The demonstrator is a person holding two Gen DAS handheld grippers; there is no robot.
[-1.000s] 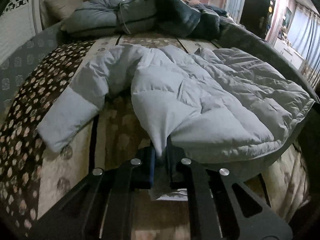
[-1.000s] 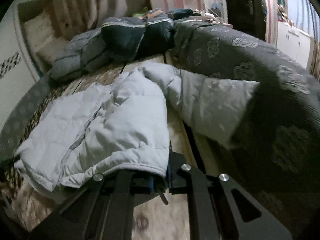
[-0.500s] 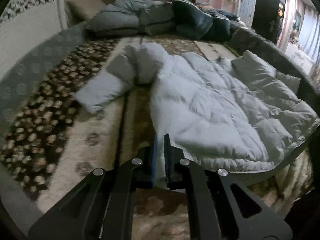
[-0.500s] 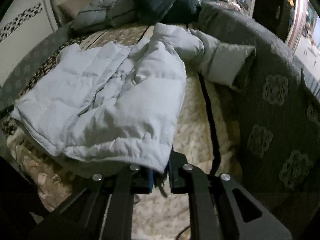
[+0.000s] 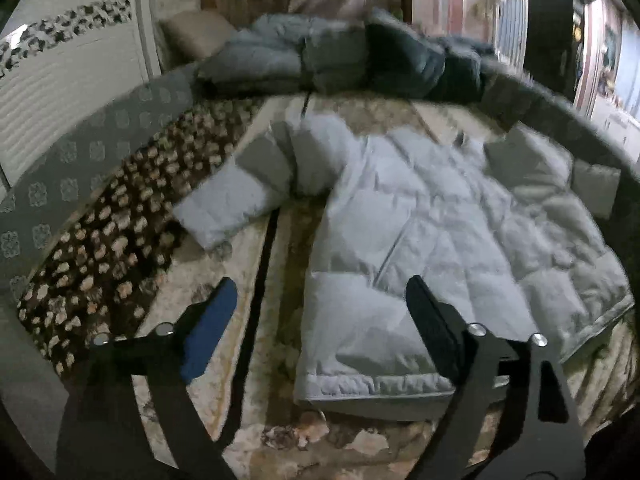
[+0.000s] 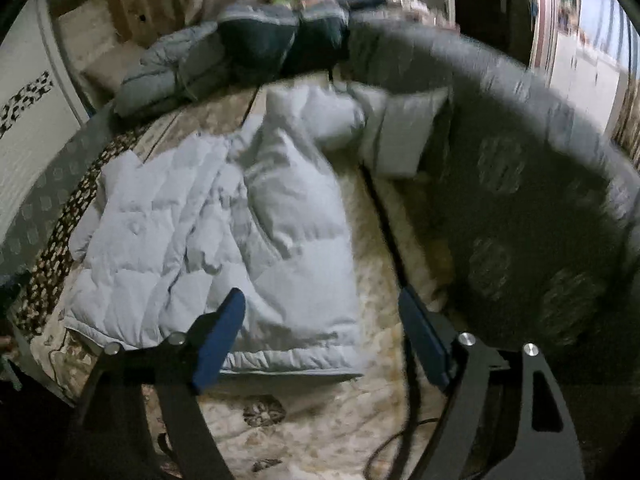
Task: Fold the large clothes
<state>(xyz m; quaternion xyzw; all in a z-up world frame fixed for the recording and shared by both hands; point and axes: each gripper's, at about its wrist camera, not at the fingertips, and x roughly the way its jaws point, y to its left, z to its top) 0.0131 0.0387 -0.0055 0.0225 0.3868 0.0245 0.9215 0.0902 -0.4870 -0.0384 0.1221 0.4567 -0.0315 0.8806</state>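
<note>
A pale grey puffer jacket [image 5: 420, 240] lies spread flat on the patterned bed cover, its hem toward me and its sleeves out to the sides. In the left wrist view my left gripper [image 5: 320, 308] hovers over the hem's left corner, its jaws opening wide, the pads clear of the cloth. In the right wrist view the same jacket [image 6: 224, 240] lies with its right hem corner below my right gripper [image 6: 320, 312], whose jaws are also opening and press on nothing.
Folded dark and grey padded jackets [image 5: 340, 64] are piled at the head of the bed. A dark patterned quilt [image 6: 520, 200] is heaped along the right side. A spotted brown blanket [image 5: 104, 240] covers the left edge. A black cable [image 6: 404, 420] trails near the right gripper.
Both grippers were shut on the jacket's hem corners and have let go, their jaws now wide. The jacket was drawn toward me and settled flat on the bed.
</note>
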